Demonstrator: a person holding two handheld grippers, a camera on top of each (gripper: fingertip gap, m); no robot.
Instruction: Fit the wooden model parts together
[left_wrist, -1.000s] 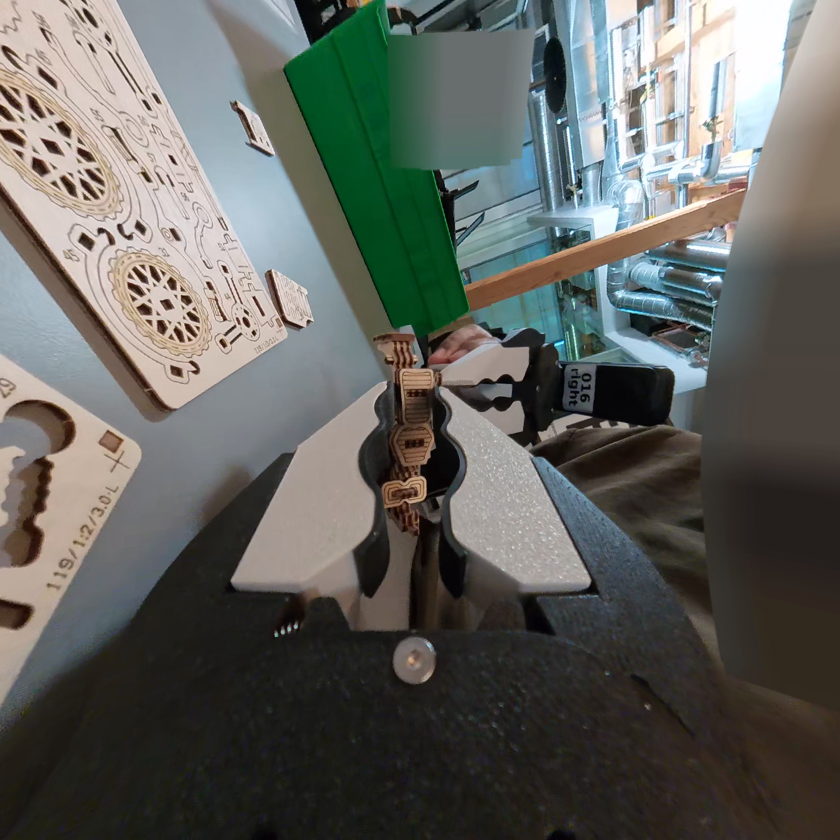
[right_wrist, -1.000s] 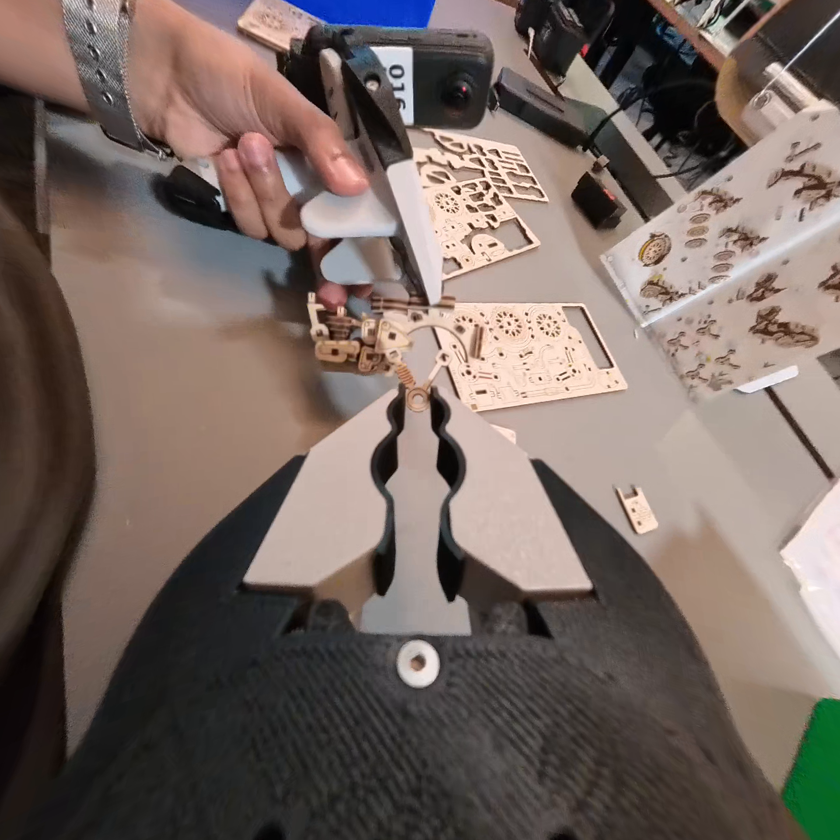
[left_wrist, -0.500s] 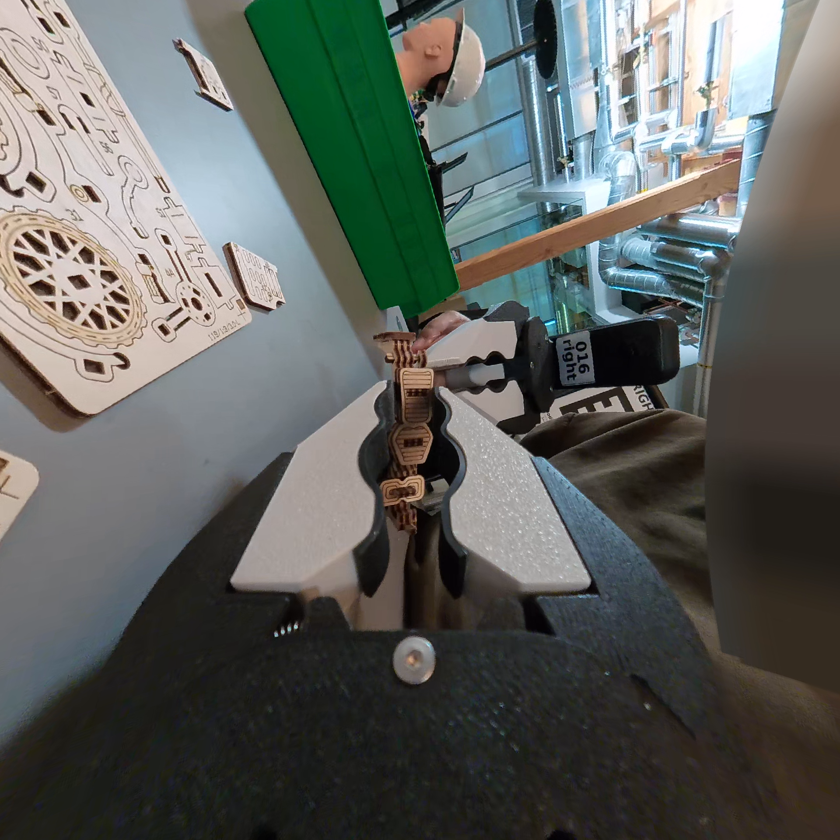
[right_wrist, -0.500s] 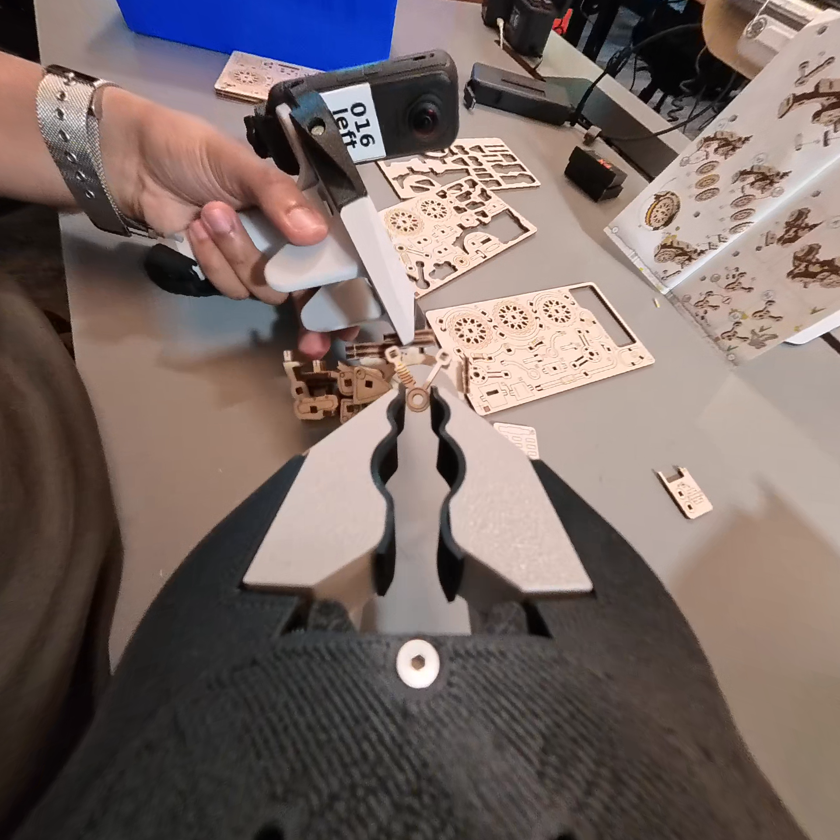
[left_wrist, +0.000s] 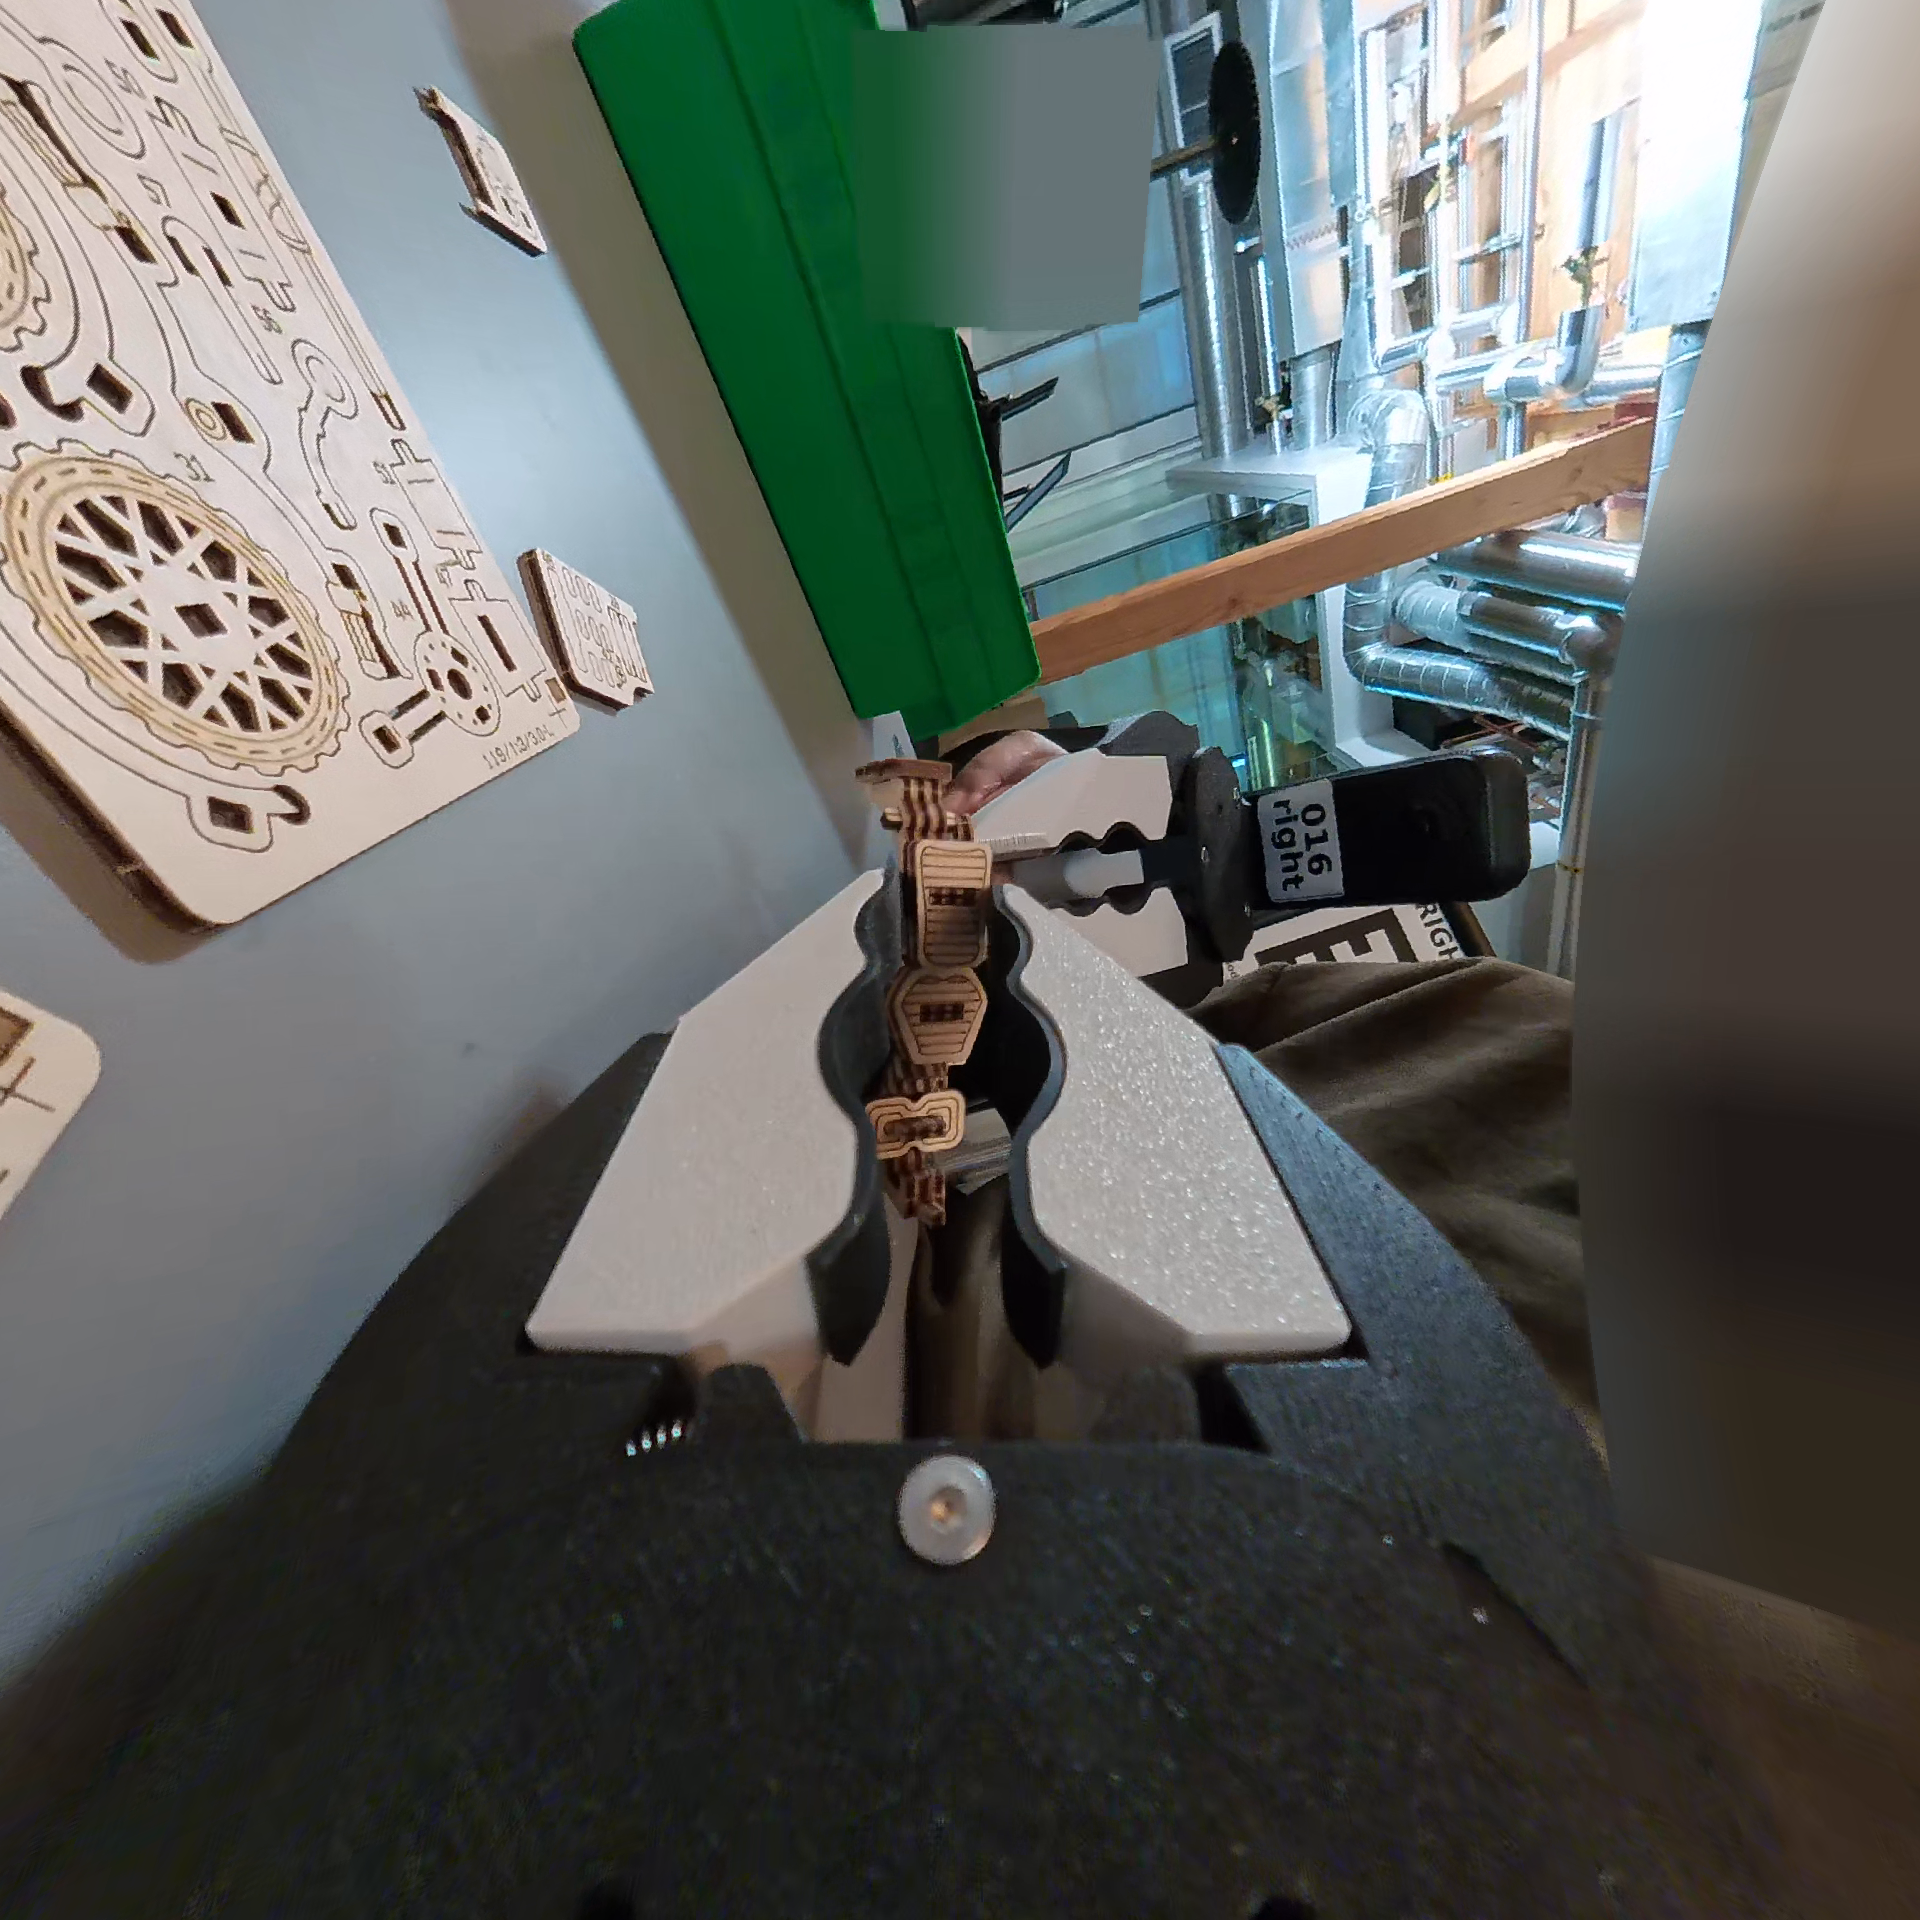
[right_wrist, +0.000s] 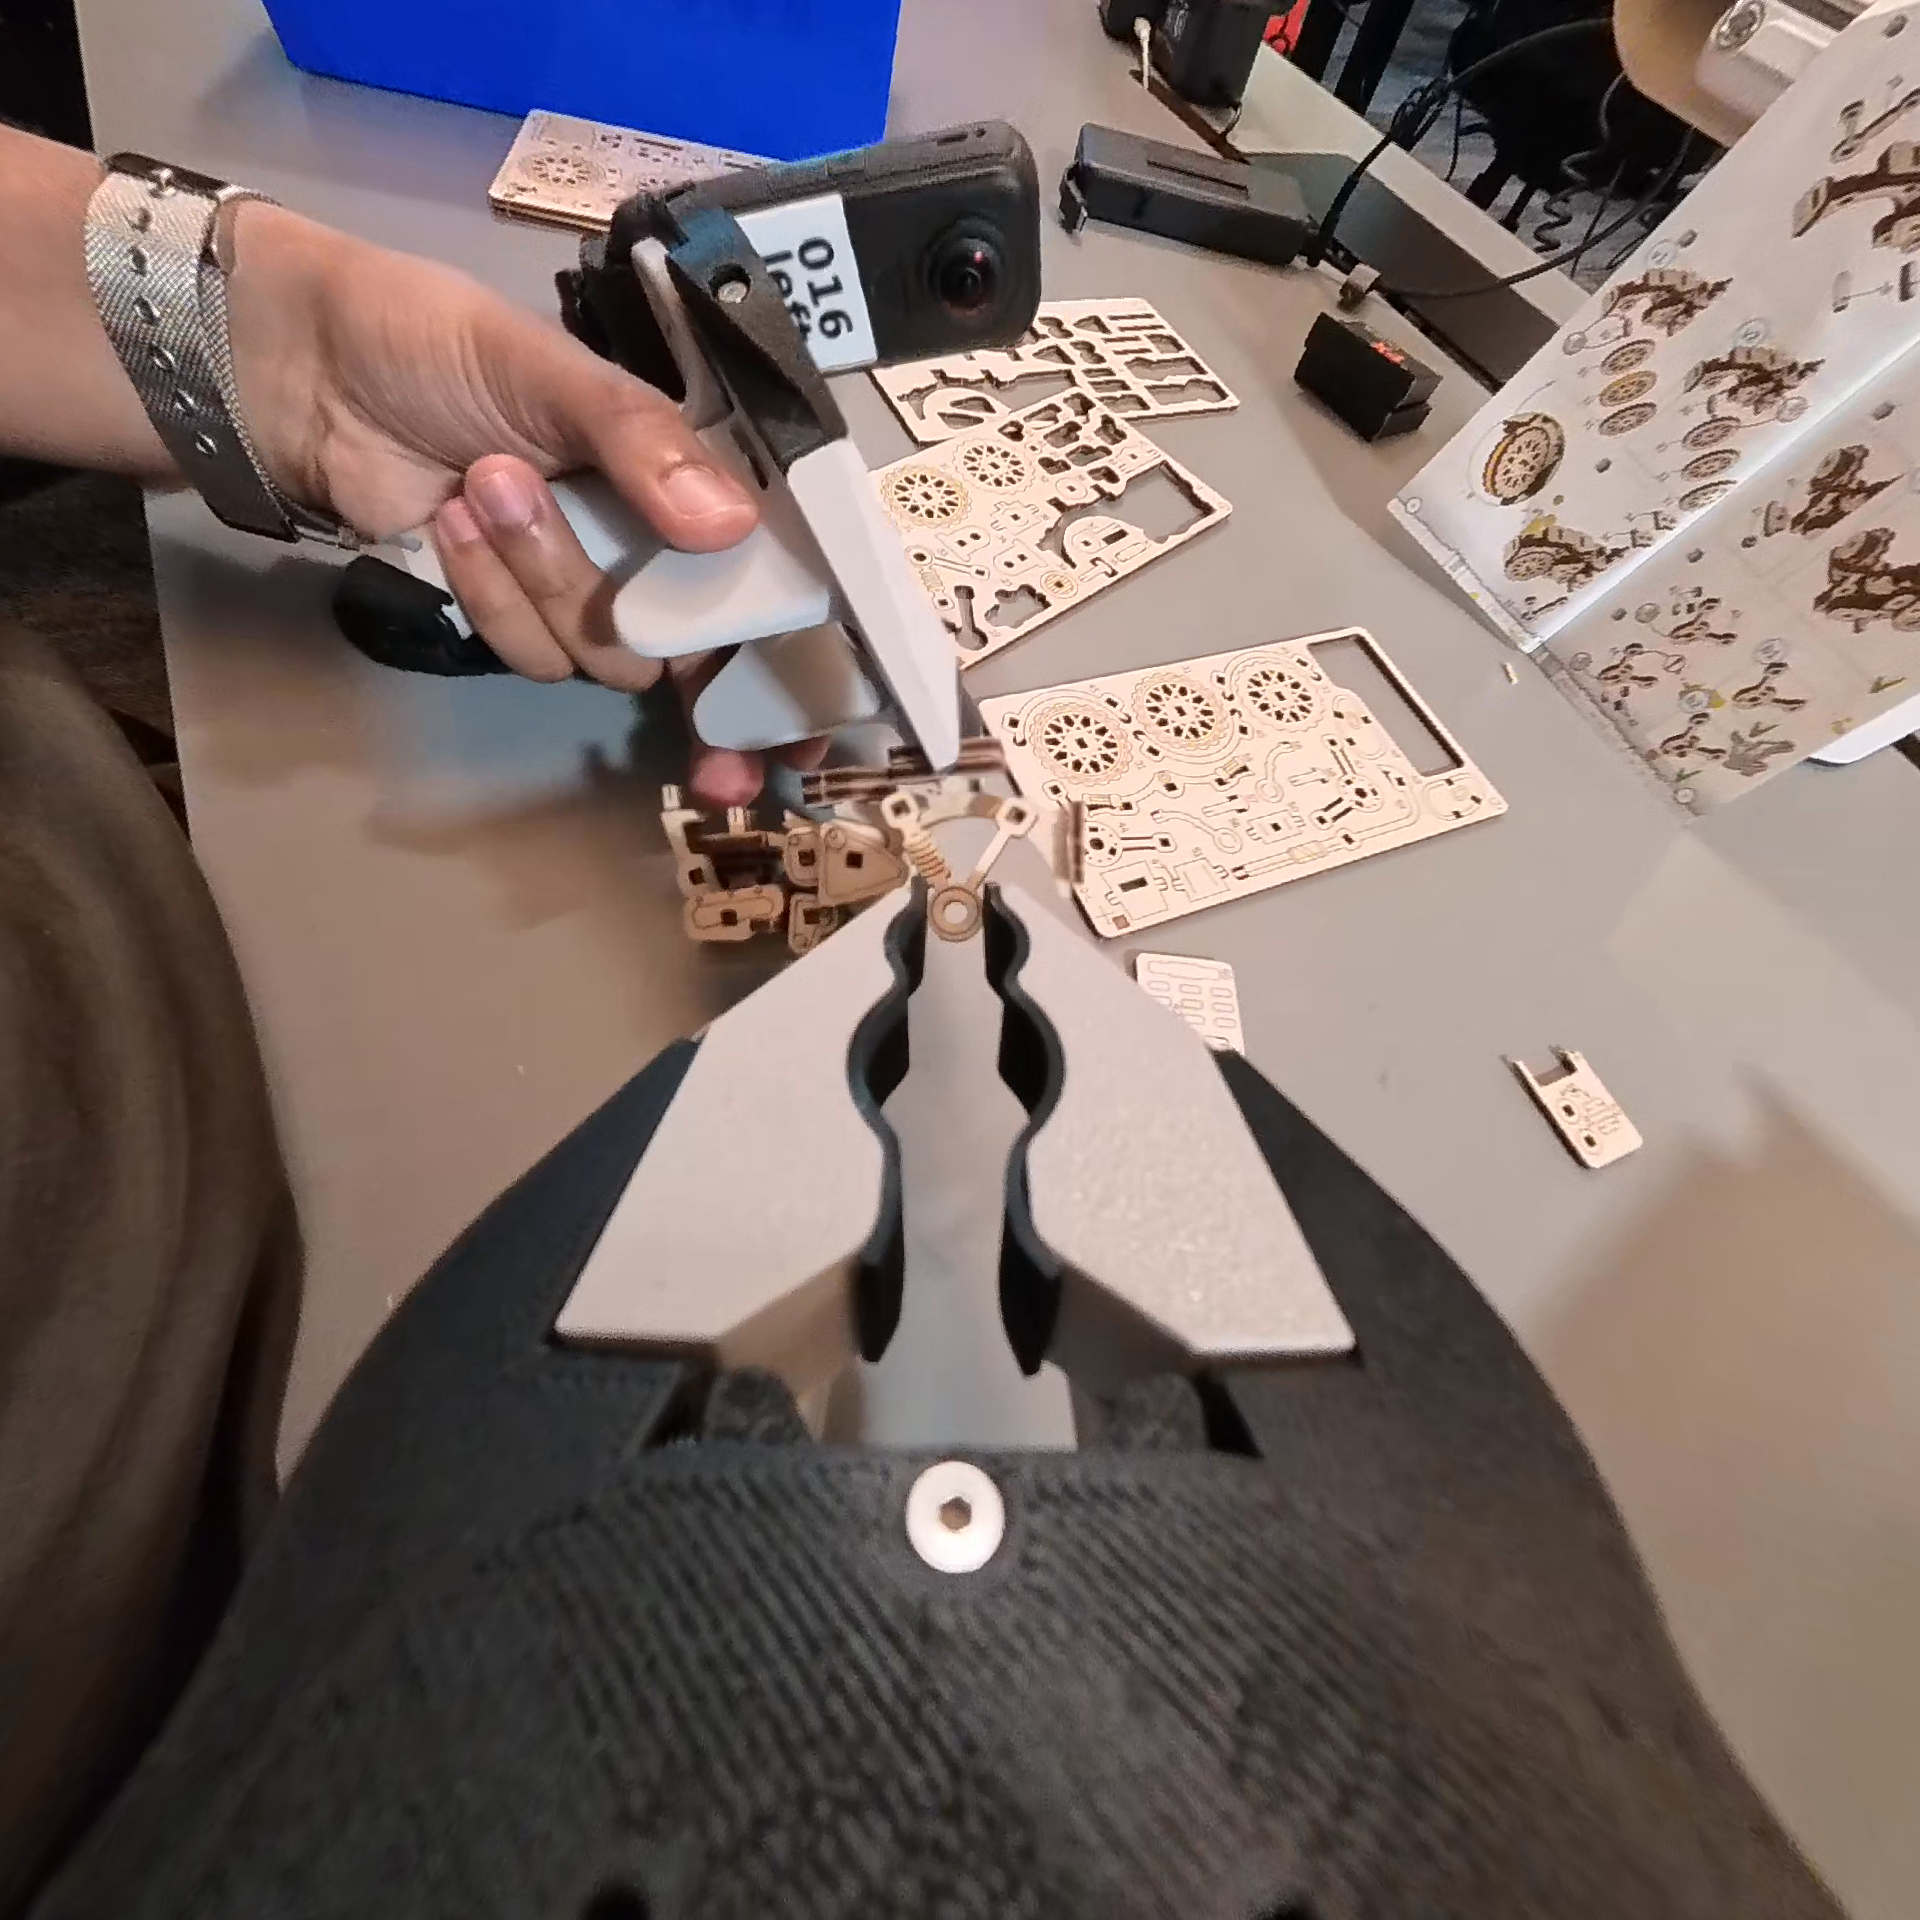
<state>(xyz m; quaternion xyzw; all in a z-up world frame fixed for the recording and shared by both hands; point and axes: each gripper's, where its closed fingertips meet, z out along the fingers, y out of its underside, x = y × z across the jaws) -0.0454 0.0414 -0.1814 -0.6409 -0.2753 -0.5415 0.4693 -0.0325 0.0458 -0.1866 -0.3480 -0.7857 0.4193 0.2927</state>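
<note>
My left gripper (left_wrist: 940, 894) is shut on a layered wooden model assembly (left_wrist: 928, 1023) and holds it edge-on between its fingers. In the right wrist view the left gripper (right_wrist: 940, 753) comes down from the upper left in a hand, and the assembly (right_wrist: 769, 873) hangs just above the grey table (right_wrist: 1558, 1351). My right gripper (right_wrist: 954, 899) is shut on a small fan-shaped wooden part (right_wrist: 961, 816), gripping its ring end. The part's arc lies against the assembly under the left fingertips. The right gripper (left_wrist: 1039, 840) also shows in the left wrist view, beside the assembly.
Several wooden part sheets (right_wrist: 1236, 769) (right_wrist: 1039, 520) (left_wrist: 177, 520) lie on the table. An open instruction booklet (right_wrist: 1714, 499) stands at the right. A blue bin (right_wrist: 582, 52), a green bin (left_wrist: 831, 364), black devices (right_wrist: 1174, 197) and small loose pieces (right_wrist: 1579, 1107) (right_wrist: 1193, 997) are around. The grippers are tip to tip, or close to it.
Both grippers have kept their holds. The left gripper with the assembly has tilted and come lower and closer to the right gripper. The fan-shaped part stays at the assembly.
</note>
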